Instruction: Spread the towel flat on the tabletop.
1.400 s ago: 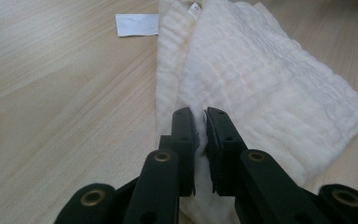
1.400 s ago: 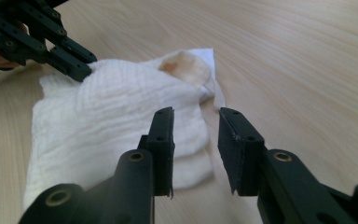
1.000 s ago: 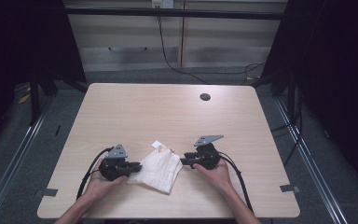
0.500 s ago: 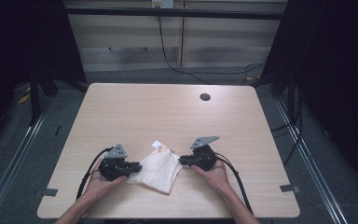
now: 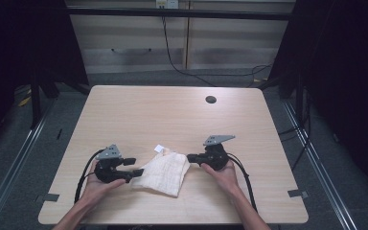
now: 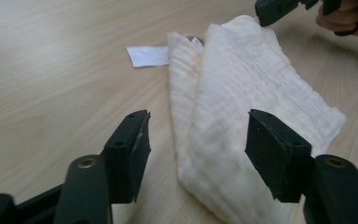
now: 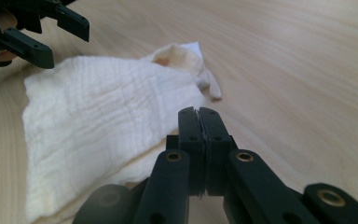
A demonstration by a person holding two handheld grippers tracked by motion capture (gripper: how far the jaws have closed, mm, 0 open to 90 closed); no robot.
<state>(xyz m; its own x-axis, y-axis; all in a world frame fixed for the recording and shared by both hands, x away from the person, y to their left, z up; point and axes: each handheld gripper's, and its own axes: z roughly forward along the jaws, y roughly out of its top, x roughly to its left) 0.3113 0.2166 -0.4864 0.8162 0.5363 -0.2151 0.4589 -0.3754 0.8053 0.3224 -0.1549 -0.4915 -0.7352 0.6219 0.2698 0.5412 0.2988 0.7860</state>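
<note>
Cloth: I see the folded cream cloth (image 5: 164, 173) lying flat near the front edge of the wooden table (image 5: 172, 115), between my two grippers, its white tag (image 6: 147, 56) sticking out at the far corner.
Left gripper: my left gripper (image 6: 199, 140) has just been opening; its jaws stand apart either side of the cloth's near end, pads off it.
Right gripper: my right gripper (image 7: 199, 122) has just been closing; its jaws meet at the cloth's right corner, but I cannot tell whether they pinch fabric.
</note>
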